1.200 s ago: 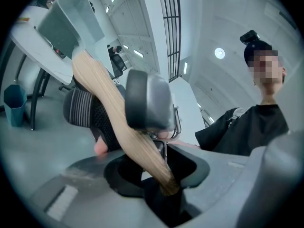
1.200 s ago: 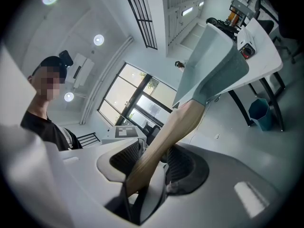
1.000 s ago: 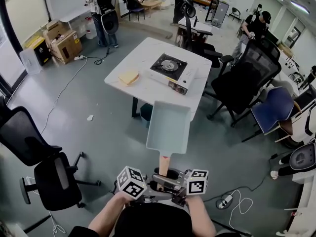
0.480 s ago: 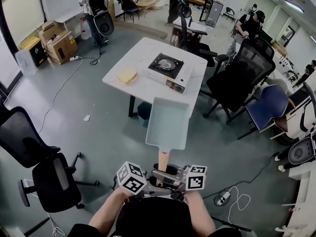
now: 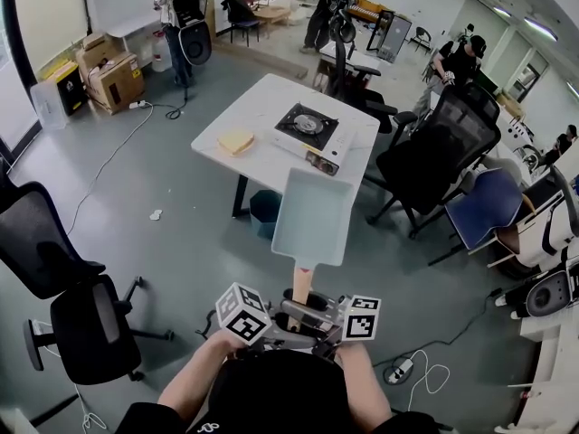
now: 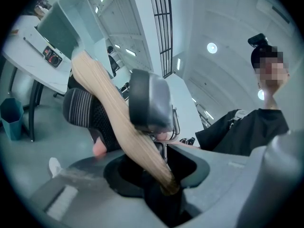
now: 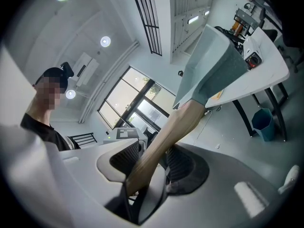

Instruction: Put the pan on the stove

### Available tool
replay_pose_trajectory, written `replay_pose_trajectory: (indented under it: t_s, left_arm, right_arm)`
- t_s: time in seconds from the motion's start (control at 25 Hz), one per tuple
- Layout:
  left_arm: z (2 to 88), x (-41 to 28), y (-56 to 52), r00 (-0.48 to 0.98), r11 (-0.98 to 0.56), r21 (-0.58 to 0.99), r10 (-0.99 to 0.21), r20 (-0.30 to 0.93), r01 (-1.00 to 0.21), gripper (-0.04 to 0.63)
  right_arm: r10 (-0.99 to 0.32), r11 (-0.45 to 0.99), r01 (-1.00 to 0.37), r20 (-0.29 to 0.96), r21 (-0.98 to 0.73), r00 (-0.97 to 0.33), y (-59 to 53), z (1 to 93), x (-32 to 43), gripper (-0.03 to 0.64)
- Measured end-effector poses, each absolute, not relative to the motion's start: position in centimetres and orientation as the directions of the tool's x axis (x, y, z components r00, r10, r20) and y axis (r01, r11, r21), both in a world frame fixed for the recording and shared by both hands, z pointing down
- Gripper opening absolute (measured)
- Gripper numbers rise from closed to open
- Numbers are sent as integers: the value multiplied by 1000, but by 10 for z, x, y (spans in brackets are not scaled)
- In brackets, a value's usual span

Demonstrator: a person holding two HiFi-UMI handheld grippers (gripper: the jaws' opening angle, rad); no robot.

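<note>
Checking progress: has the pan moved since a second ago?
Yes, slightly: in the head view the pan has edged toward the stove, its rim nearly reaching it.

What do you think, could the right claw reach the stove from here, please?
Probably not yet. The right claw is shut on the pan handle, with the left claw, and the stove sits on the table across a stretch of floor. Nothing seems to block the way, so stepping closer should do.

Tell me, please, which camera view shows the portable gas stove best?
The head view: the portable gas stove is seen whole from above, burner and front panel, on the white table. Both gripper views show only a small part of it at the table's edge, beside the pan.
</note>
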State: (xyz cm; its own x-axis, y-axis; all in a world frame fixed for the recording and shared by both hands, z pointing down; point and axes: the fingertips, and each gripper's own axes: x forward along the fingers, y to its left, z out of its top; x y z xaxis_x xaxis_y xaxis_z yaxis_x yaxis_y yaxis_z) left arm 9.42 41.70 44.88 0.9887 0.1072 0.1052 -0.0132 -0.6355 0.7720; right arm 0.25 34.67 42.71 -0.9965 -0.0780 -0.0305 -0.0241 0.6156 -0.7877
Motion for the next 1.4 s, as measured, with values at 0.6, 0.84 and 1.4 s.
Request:
replay_pose_trajectory:
  t_s: [0.6, 0.84, 1.4]
  left_arm:
    - [459, 103, 381, 988, -675, 737, 96, 120, -24, 150]
    - [461, 111, 360, 989, -674, 738, 92, 118, -26, 150]
    - [472, 120, 310, 990, -647, 762, 77, 117, -40, 150]
  right_arm:
    - [-74, 654, -18, -40, -756, -996, 312, 433, 11, 189]
    - [-70, 654, -19, -35, -756, -997, 292, 435, 19, 189]
    - [-57, 628, -6, -38, -778, -998, 243, 448, 27, 189]
